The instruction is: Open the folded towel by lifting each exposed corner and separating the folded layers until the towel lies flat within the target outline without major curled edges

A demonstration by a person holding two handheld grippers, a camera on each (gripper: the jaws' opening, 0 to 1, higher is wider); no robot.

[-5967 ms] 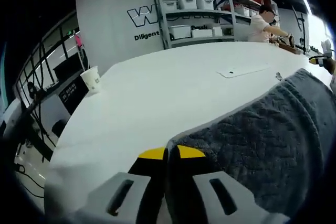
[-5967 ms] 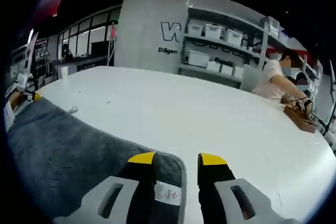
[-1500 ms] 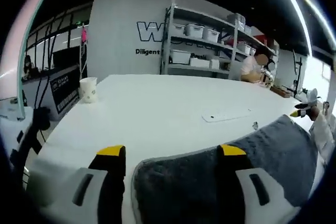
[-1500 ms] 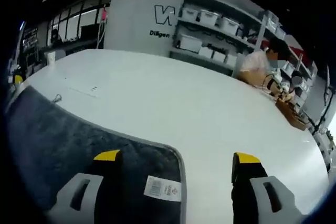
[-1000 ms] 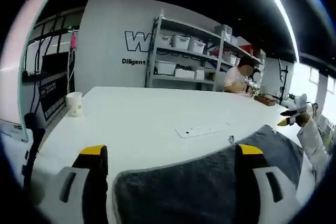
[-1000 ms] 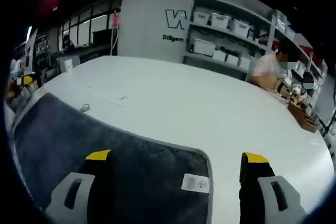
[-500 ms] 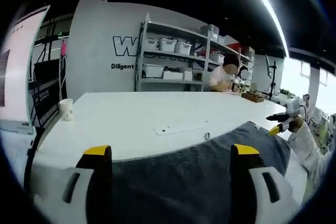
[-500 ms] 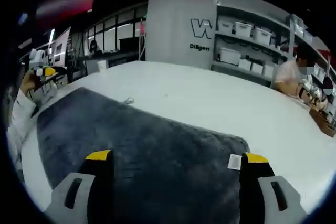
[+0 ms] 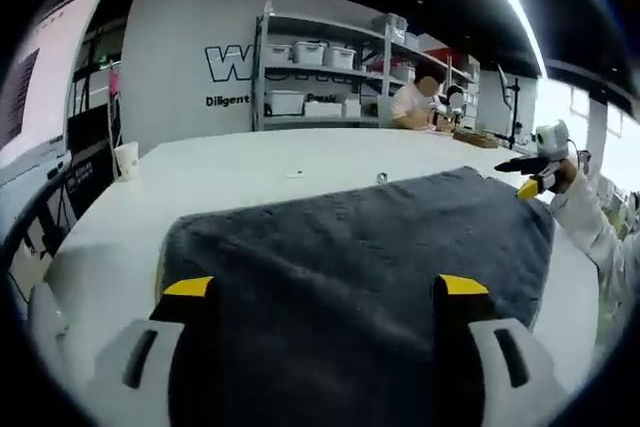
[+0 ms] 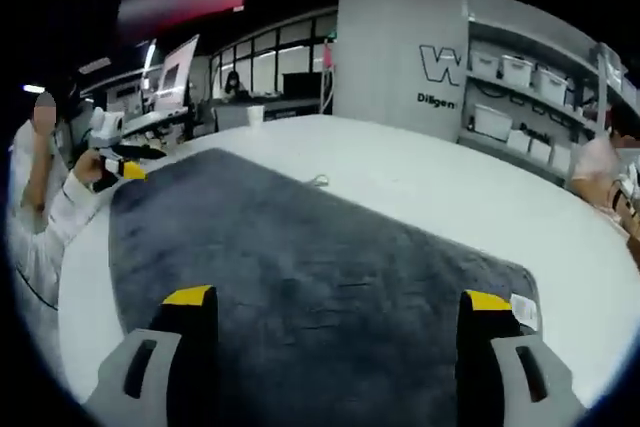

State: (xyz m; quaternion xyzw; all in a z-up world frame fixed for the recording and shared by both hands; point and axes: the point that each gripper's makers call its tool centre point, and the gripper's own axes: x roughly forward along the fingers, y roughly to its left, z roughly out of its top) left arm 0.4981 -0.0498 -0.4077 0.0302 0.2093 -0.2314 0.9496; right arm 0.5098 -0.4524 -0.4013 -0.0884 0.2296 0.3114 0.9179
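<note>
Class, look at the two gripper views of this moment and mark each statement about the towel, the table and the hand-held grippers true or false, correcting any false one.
1. The grey towel lies spread open on the white table. True.
2. The left hand-held gripper is clamped shut on a towel corner. False: its jaws stand wide apart, holding nothing.
3. A white label shows at a towel corner in the right gripper view. True.
4. A paper cup stands on top of the towel. False: it stands on bare table, apart from the towel.
5. The right hand-held gripper is open. True.
6. The shelving unit holds folded towels. False: it holds white bins.
</note>
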